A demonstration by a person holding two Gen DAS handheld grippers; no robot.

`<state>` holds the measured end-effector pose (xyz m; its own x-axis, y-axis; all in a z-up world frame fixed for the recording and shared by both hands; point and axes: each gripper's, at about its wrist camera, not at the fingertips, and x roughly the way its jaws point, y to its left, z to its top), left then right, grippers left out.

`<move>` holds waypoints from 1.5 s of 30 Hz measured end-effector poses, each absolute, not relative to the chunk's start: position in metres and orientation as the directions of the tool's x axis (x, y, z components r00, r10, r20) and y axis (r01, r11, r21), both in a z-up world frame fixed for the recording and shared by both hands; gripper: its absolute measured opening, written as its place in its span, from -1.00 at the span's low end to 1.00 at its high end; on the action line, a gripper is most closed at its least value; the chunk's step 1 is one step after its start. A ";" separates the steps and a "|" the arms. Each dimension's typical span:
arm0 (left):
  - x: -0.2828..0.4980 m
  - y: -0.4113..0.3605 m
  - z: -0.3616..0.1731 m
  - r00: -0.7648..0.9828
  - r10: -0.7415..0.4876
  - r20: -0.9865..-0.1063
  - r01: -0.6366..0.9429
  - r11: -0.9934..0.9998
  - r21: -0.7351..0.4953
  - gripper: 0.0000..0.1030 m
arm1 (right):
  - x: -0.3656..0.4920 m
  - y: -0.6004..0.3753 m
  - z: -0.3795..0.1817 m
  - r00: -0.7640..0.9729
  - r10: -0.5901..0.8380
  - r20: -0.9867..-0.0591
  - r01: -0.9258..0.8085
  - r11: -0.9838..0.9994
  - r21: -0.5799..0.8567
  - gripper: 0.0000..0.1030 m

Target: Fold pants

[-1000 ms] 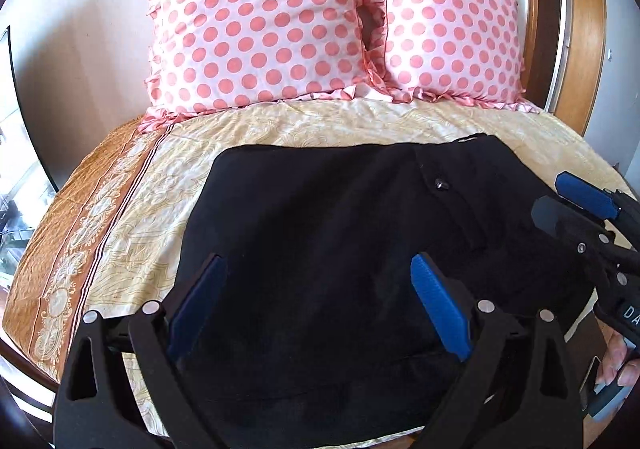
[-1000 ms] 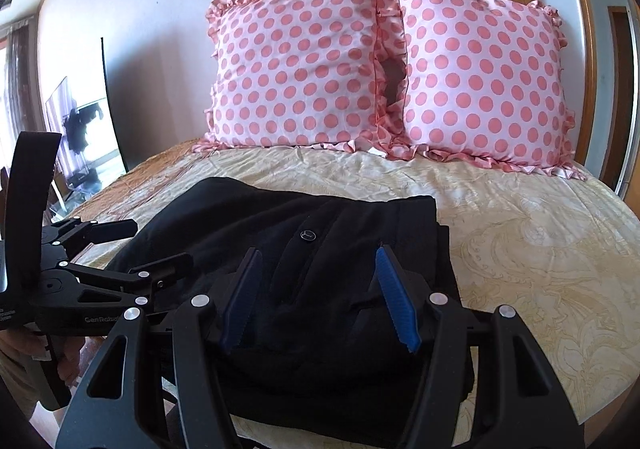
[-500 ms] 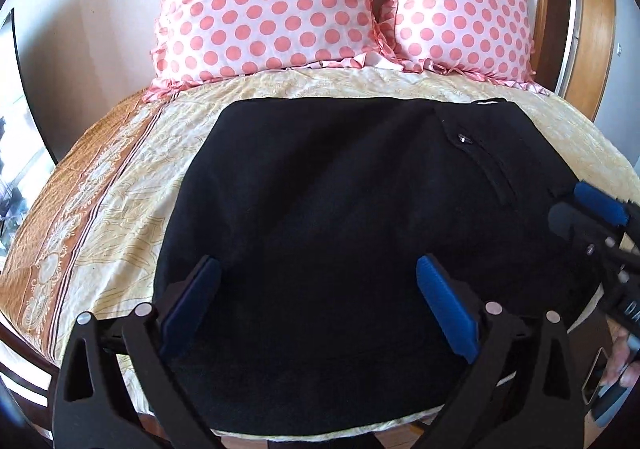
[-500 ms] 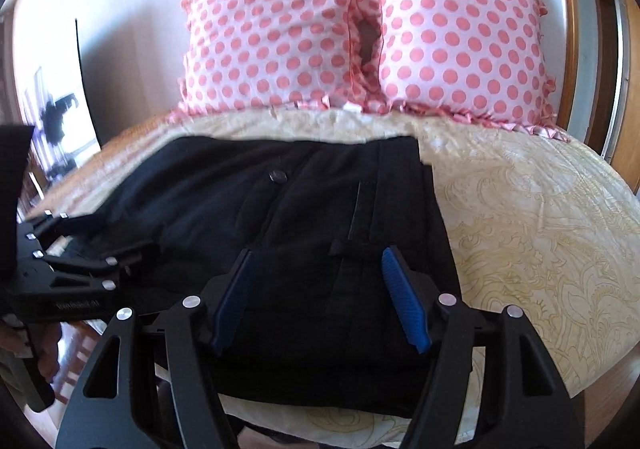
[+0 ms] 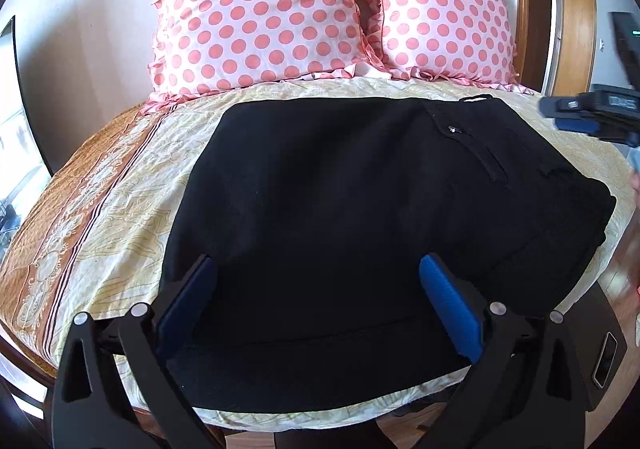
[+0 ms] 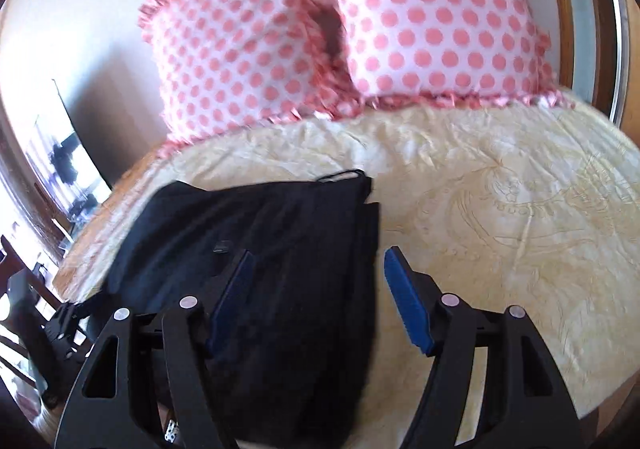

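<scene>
Here, pants: the black folded fabric pants (image 5: 360, 217) lie flat on the cream patterned bedspread (image 6: 500, 209), near the bed's foot edge.
Left hand-held gripper: the black left hand-held gripper (image 5: 318, 301) with blue pads hangs released over the pants' near hem, grasping nothing.
Right hand-held gripper: the right hand-held gripper (image 6: 318, 297) is spread wide above the pants' right edge, empty.
Pillows: two pink polka-dot ruffled pillows (image 5: 260, 9) stand against the wall.
</scene>
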<state>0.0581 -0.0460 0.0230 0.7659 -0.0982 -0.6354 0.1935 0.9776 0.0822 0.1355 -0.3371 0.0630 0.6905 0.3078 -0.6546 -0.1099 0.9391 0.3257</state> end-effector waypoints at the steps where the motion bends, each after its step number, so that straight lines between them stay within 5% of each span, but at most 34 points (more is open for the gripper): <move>1: 0.058 -0.046 0.023 0.765 -0.097 -0.636 0.192 0.978 0.082 0.96 | 0.146 -0.339 0.057 0.667 0.318 -0.673 -0.108 0.936 0.336 0.34; 7: 0.058 -0.047 0.024 0.761 -0.089 -0.642 0.184 0.979 0.083 0.96 | 0.183 -0.335 0.030 0.573 0.376 -0.728 -0.100 0.914 0.392 0.33; 16: 0.059 -0.047 0.023 0.765 -0.088 -0.638 0.182 0.980 0.083 0.97 | 0.177 -0.320 0.036 0.611 0.347 -0.712 -0.197 0.937 0.287 -0.11; 21: 0.058 -0.046 0.025 0.768 -0.091 -0.634 0.181 0.980 0.078 0.96 | 0.177 -0.319 0.035 0.625 0.339 -0.703 -0.208 0.940 0.269 -0.14; 23: 0.059 -0.042 0.032 0.757 -0.123 -0.641 0.199 0.979 0.048 0.95 | 0.174 -0.316 0.038 0.643 0.324 -0.694 -0.223 0.946 0.236 -0.38; 24: 0.061 -0.033 0.042 0.759 -0.161 -0.631 0.213 0.977 0.007 0.95 | 0.170 -0.313 0.042 0.647 0.349 -0.677 -0.262 0.937 0.233 -0.67; 29: 0.099 0.015 0.080 0.779 -0.157 -0.607 0.126 0.988 -0.095 0.95 | 0.166 -0.306 0.046 0.663 0.332 -0.671 -0.286 0.941 0.183 -0.68; 40: 0.198 0.051 0.044 0.523 -0.271 -0.808 0.087 0.960 -0.265 0.69 | 0.177 -0.321 0.033 0.616 0.345 -0.708 -0.197 0.938 0.286 -0.31; 44: 0.198 0.034 0.043 0.535 -0.218 -0.816 0.133 0.976 -0.174 0.69 | 0.181 -0.324 0.031 0.606 0.385 -0.697 -0.210 0.922 0.327 -0.36; 45: 0.199 0.031 0.043 0.534 -0.216 -0.817 0.137 0.976 -0.169 0.70 | 0.180 -0.323 0.032 0.604 0.408 -0.684 -0.236 0.912 0.336 -0.61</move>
